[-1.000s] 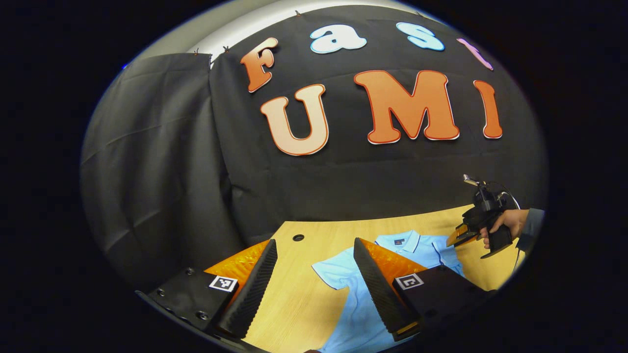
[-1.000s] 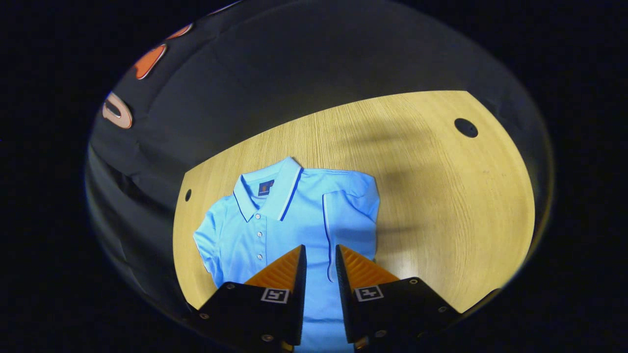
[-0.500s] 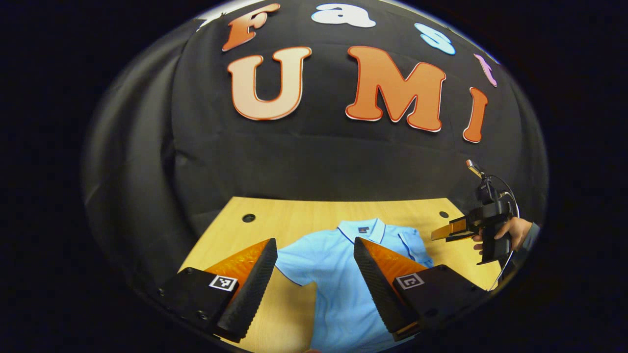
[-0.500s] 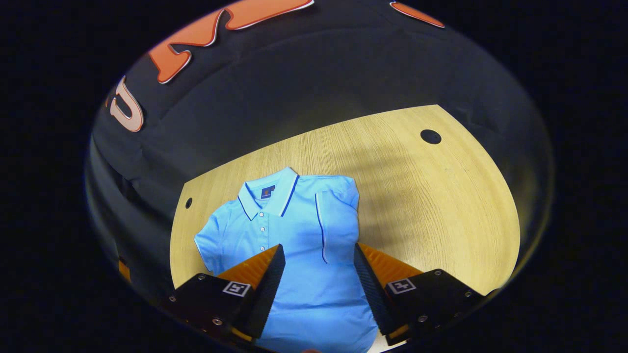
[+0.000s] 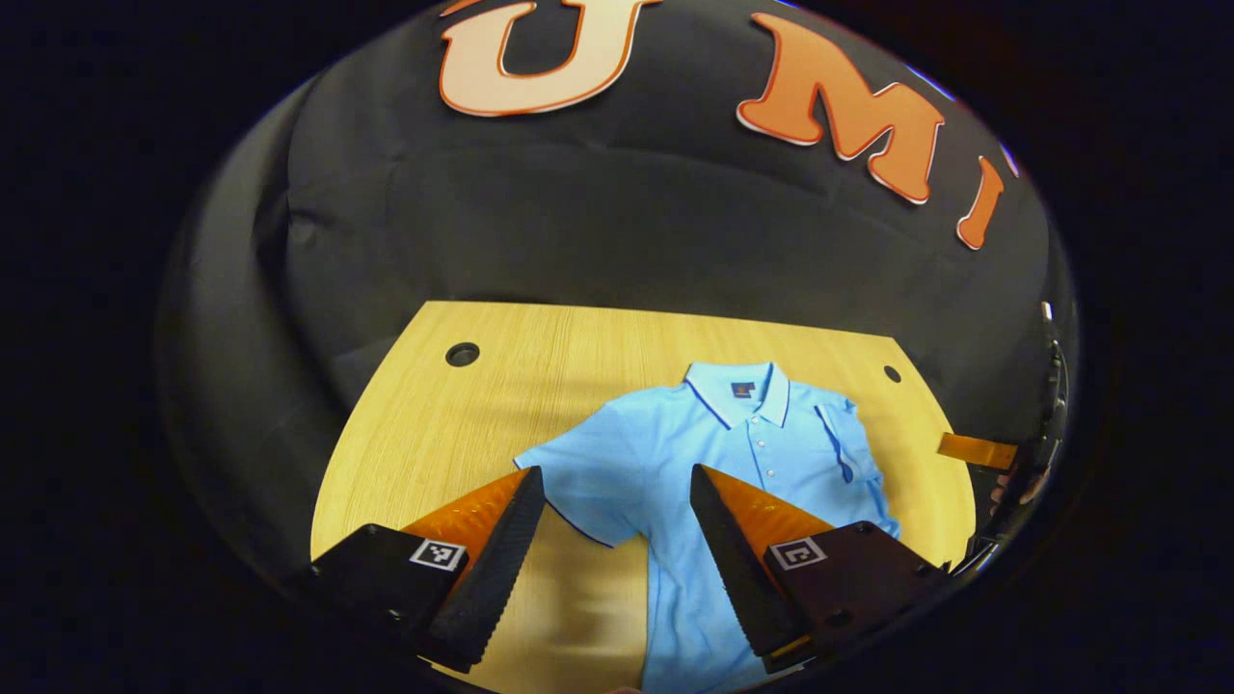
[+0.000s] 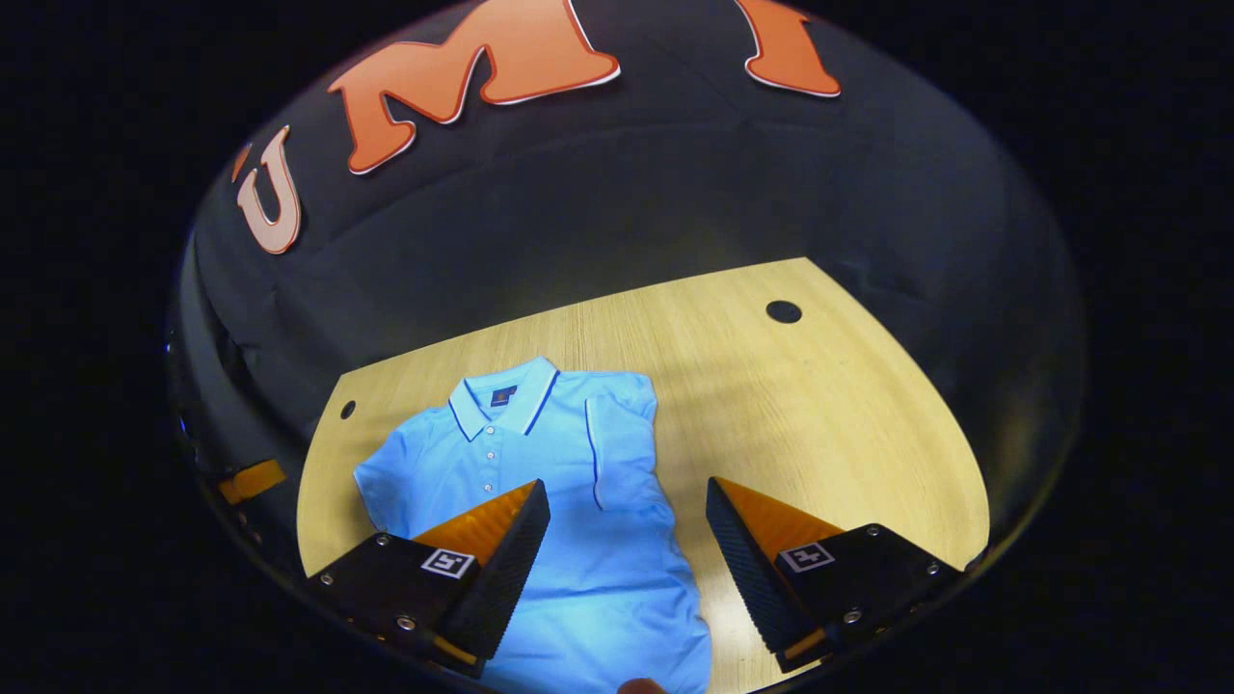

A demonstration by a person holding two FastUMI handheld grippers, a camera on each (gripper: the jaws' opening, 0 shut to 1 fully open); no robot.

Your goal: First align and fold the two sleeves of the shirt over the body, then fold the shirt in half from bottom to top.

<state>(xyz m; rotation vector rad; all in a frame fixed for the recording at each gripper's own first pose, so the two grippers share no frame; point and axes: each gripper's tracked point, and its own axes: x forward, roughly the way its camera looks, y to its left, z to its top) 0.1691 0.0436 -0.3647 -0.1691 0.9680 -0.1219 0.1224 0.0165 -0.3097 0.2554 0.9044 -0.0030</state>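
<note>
1. The right tool [image 6: 627,496] now stands wide open with nothing between its fingers, raised above the lower body of the light-blue polo shirt [image 6: 569,501]; a second ago its fingers were nearly closed over the folded sleeve.
2. That release suggests the right sleeve [image 6: 617,453] is done — it lies folded flat over the body, its piped edge running down the chest.
3. The left tool [image 5: 617,501] is also wide open and empty, hanging above the left sleeve [image 5: 583,477], which is spread out on the bench [image 5: 540,347]. A second ago it looked mostly at the booth wall; it has since tipped down and swung over the shirt.
4. The right tool has pulled back — in the left gripper view it has slid from beside the collar to the far right edge.
5. Judged from this, the left sleeve fold is next, then the bottom-to-top fold.
</note>
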